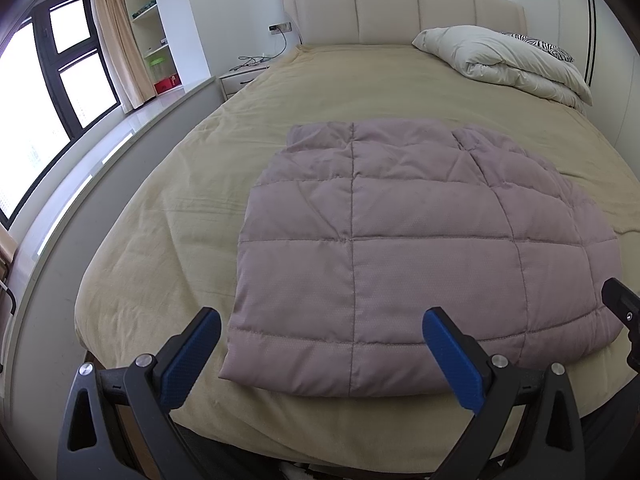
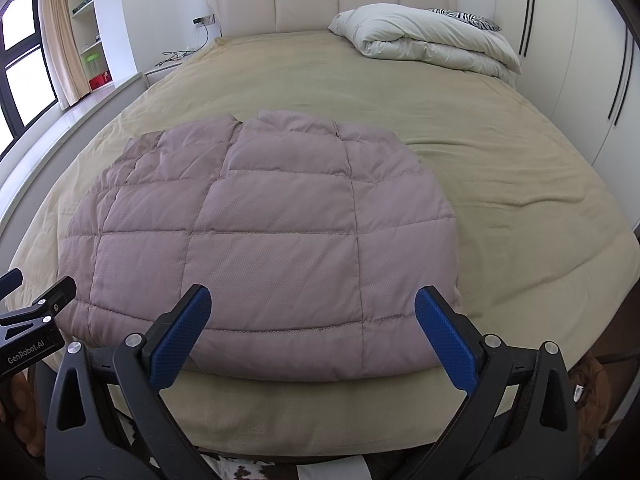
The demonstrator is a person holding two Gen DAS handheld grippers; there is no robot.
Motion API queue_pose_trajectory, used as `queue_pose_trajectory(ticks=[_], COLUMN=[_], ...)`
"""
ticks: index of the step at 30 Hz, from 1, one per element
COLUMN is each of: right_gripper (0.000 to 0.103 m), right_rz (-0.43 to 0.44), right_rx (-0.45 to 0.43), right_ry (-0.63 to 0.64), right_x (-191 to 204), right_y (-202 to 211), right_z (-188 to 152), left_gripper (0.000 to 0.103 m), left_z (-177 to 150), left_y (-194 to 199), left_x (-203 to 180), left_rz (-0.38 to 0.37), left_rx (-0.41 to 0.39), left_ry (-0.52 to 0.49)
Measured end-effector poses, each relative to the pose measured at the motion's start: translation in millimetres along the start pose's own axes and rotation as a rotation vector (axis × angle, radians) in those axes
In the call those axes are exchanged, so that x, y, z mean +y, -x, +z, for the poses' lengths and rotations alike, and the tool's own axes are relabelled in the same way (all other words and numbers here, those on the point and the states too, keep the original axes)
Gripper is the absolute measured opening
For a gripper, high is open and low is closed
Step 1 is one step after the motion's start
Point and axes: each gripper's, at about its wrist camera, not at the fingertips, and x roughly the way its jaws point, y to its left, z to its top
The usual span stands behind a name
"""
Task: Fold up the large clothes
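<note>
Both claws hung spread wide above the near edge of the bed, gripping nothing: the left gripper point(image 1: 320, 356) had its blue pads point(image 1: 188, 364) parted around the near left corner of the folded garment, and the right gripper point(image 2: 312, 340) stood likewise, its fingers point(image 2: 444, 340) splayed over the near right part of the same piece. Neither touched the cloth as far as could be told. The quilted mauve jacket point(image 1: 400, 248) lay folded into a rough rectangle on the tan bedspread point(image 1: 168, 208), close to the foot of the bed and flat, its stitched panels facing up — the far edge looked a little rumpled and uneven. In the right wrist view the left gripper's black body showed at the left margin, just beside the garment's near left corner. Well apart from the jacket, at the head of the bed by the padded headboard point(image 2: 332, 0), a folded white duvet point(image 2: 424, 40) rested on the right side, with a zebra-striped pillow point(image 2: 464, 16) behind it.
</note>
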Motion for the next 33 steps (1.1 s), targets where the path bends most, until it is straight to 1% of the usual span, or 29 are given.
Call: queue_pose_trajectory(ticks=[33], right_gripper=[0.103], right_rz=[0.001], right_rx=[0.005], right_ry=[-0.001], right_x=[-1.3], right_y=[-1.0], right_z=[-2.4], left_gripper=[0.103], left_z=[-0.1], left_y=[4.5], left_x=[-3.7], left_rz=[-0.001], left_rx=[-0.003], left_ry=[-0.004])
